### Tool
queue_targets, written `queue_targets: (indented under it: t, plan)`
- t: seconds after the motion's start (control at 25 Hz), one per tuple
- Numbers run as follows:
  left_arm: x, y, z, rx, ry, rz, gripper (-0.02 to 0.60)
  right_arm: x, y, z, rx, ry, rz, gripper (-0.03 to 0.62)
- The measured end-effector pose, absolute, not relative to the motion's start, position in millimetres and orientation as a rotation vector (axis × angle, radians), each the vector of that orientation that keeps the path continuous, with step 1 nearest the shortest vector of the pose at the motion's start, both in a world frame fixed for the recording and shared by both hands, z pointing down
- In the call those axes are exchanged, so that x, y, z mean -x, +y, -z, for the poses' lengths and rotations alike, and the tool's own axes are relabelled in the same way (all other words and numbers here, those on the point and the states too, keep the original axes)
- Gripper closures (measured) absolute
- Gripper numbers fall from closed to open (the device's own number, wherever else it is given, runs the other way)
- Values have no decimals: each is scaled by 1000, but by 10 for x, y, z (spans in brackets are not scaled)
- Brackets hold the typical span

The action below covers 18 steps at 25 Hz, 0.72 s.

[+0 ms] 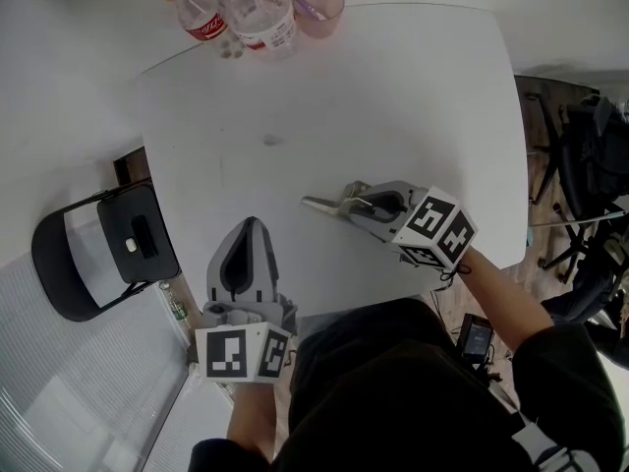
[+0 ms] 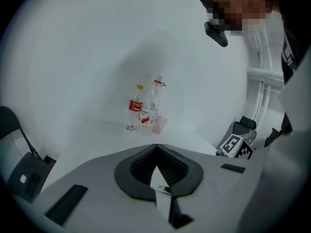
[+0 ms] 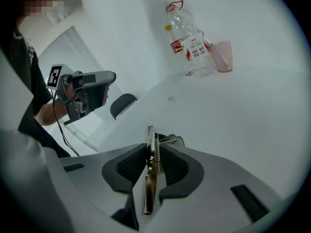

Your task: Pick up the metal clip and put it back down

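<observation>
Pinching the metal clip edge-on in the right tongs, low at the desk, with the left tongs shut on nothing; could twist and slip out if squeezed too softly.

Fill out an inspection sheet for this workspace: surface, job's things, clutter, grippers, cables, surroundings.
Surface: white table, mostly bare, with one small dark mark near the middle.
Job's things: metal clip stands on edge between the right gripper's pads; whether it is off the table cannot be told.
Clutter: cola bottle, clear bottle and pink cup are grouped at the far edge, with small pale bits beside them.
Grippers: right gripper is shut on the clip; left gripper is shut and empty.
Cables: black cable hangs below the left gripper.
Surroundings: black folding chair at the table's left; dark office chair at its right.
</observation>
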<state>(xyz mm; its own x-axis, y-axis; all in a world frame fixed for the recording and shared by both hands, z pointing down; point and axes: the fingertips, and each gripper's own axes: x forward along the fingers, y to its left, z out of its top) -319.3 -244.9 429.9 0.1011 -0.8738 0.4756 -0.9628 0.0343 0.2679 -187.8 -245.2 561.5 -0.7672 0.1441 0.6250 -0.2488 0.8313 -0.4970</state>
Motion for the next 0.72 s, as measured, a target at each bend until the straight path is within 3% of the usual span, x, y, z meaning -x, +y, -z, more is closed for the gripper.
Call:
queue_targets:
  t: [0.72]
  plan:
    - [2725, -2342, -3905, -1953, -1829, -199, 568, 1612, -2646, -4873, -183, -2509, -640, 494]
